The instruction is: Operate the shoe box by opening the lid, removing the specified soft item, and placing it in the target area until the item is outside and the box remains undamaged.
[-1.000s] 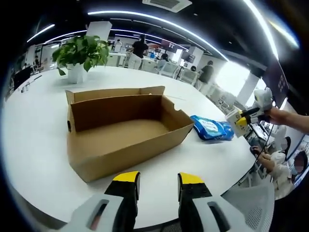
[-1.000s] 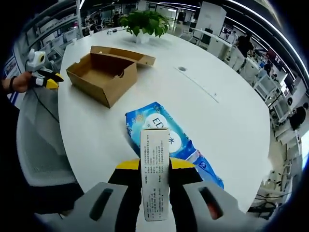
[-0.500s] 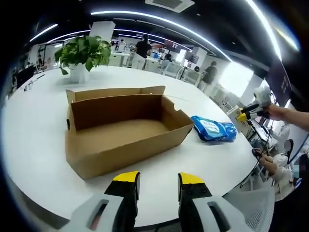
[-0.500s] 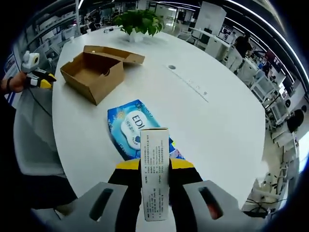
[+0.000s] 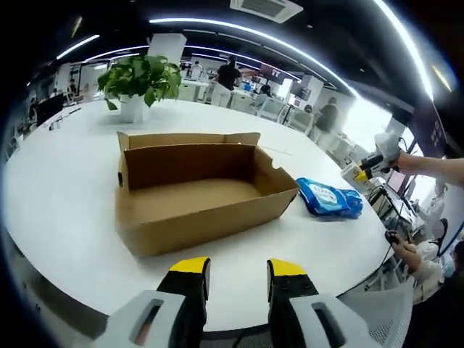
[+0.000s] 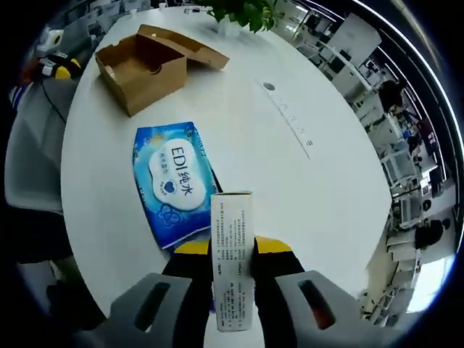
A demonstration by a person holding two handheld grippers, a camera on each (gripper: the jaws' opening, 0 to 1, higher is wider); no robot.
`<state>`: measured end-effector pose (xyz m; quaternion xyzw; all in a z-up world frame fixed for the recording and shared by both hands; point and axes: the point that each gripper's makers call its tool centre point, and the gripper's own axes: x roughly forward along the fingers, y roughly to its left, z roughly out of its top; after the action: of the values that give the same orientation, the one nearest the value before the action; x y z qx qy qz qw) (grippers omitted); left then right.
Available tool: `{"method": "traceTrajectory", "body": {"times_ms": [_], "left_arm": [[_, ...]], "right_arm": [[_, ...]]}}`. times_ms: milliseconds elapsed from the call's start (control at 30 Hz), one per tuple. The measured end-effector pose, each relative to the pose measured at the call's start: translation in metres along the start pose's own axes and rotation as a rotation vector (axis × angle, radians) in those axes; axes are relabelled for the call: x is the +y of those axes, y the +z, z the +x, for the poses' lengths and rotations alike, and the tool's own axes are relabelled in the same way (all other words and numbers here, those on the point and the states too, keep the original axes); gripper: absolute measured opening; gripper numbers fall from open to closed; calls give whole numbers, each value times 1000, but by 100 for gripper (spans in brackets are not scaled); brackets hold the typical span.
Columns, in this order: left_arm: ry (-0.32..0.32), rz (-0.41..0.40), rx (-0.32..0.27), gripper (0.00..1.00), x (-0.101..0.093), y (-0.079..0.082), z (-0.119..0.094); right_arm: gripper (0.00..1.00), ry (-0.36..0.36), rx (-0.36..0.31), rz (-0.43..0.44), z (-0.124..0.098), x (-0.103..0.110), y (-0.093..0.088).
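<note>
Open shoe box (image 5: 196, 192) on the table (image 5: 58, 181), blue wipes pack (image 5: 330, 199) beside it (apart).

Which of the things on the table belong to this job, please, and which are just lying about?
Job:
shoe box, open and empty
blue soft pack, out on the table
white carton, clamped in the right gripper

Lying about:
potted plant

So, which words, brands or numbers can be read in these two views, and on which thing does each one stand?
"EDI": on the white oval label of the blue wipes pack, with Chinese characters after it that look like "纯水".
Fine printed lines on the white paper carton held in the right hand-held gripper: too small to read.
Cardboard shoe box: I see no print on it.
</note>
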<state>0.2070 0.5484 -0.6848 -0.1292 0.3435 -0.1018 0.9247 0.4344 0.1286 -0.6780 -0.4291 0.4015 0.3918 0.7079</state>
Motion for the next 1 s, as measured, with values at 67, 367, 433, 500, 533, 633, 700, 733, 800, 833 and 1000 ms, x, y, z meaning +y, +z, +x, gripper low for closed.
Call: {"method": "traceTrajectory", "body": {"times_ms": [67, 367, 433, 500, 533, 633, 700, 733, 800, 833, 1000], "left_arm": [[10, -5, -1, 31, 2, -1, -2], [47, -8, -3, 31, 9, -1, -12], [52, -6, -2, 31, 9, 0, -13], [55, -5, -1, 31, 8, 0, -14], [57, -3, -1, 31, 7, 1, -15], [56, 0, 0, 31, 4, 1, -15], [56, 4, 1, 31, 1, 0, -15], [56, 5, 1, 31, 0, 0, -15], [55, 6, 3, 31, -1, 0, -15], [55, 7, 4, 32, -3, -1, -16], [62, 6, 13, 31, -5, -6, -16]], "right_arm": [[18, 2, 15, -26, 5, -1, -1], [18, 8, 75, -162, 30, -13, -9], [18, 17, 92, -193, 33, -12, -11], [18, 19, 109, -208, 36, -11, -13], [18, 23, 114, -215, 37, -11, -14], [18, 36, 126, -232, 41, -9, -17], [18, 48, 137, -246, 43, -7, -20], [18, 52, 141, -252, 44, -7, -21], [18, 54, 150, -264, 47, -7, -23], [18, 55, 156, -269, 48, -6, -25], [18, 68, 161, -292, 52, -7, -27]]}}
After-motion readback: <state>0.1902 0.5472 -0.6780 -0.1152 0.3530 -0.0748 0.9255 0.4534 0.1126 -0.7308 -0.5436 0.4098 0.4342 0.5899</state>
